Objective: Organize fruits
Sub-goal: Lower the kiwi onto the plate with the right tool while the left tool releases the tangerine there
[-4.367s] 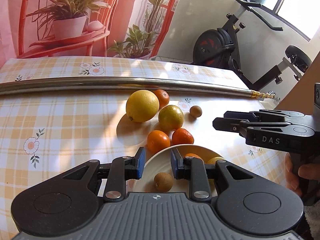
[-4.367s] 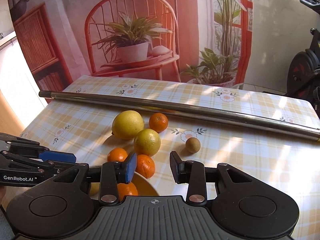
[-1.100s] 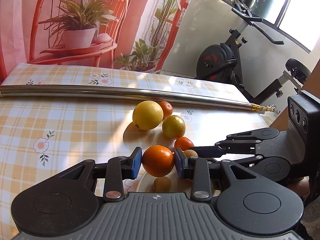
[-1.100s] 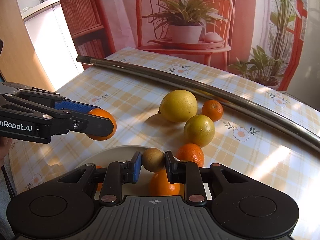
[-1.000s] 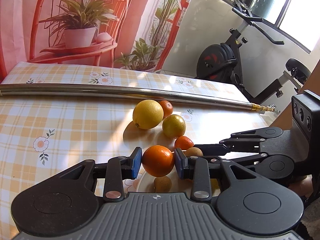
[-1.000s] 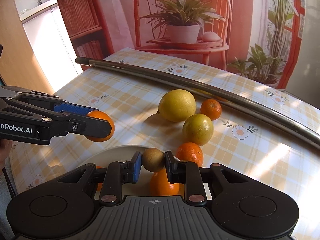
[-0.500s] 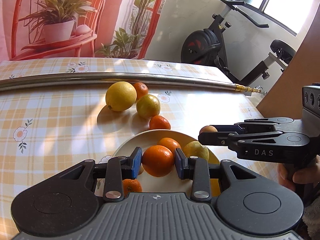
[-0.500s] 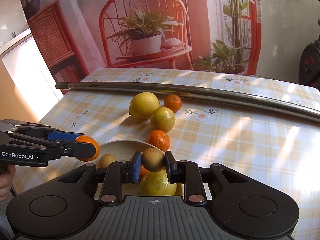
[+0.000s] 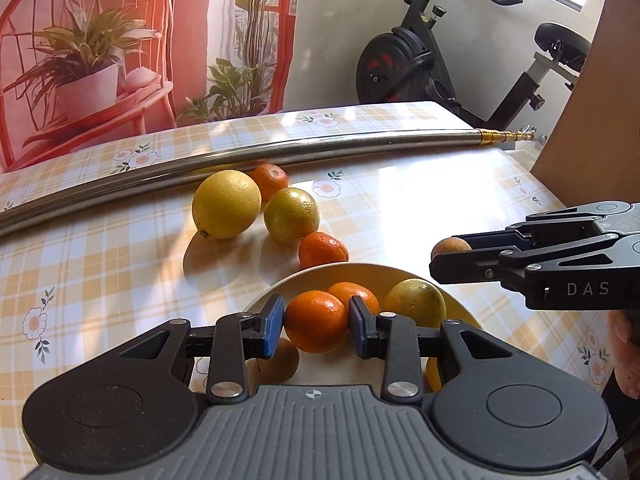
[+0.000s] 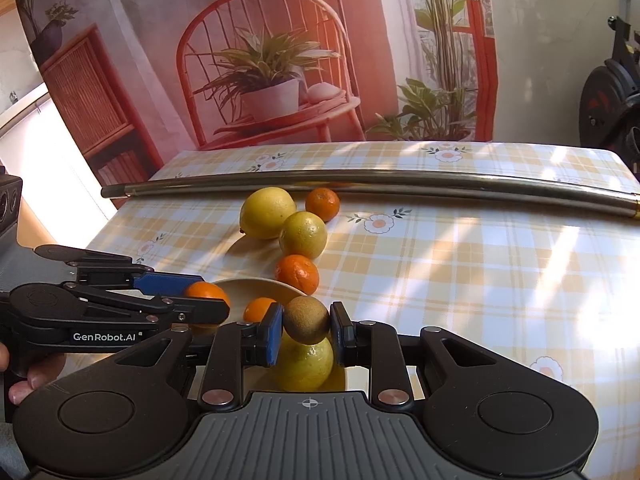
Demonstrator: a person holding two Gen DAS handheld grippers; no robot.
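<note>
Checked tablecloth point(image 9: 100, 248); 2 tools angled down over bowl point(image 9: 400, 274).

The bowl point(image 9: 280, 286) showed only its far rim in the left wrist view; the left gripper point(image 9: 316, 326) covered its near half. A brown fruit point(image 9: 282, 360) at 7 o'clock of the held orange point(image 9: 316, 320) lay half hidden behind the blue fingers point(image 9: 274, 324). The kiwi point(image 9: 450, 246) at 3 o'clock peeped from behind the right gripper point(image 9: 444, 258). The metal pole point(image 9: 240, 160) ran off the left edge.
</note>
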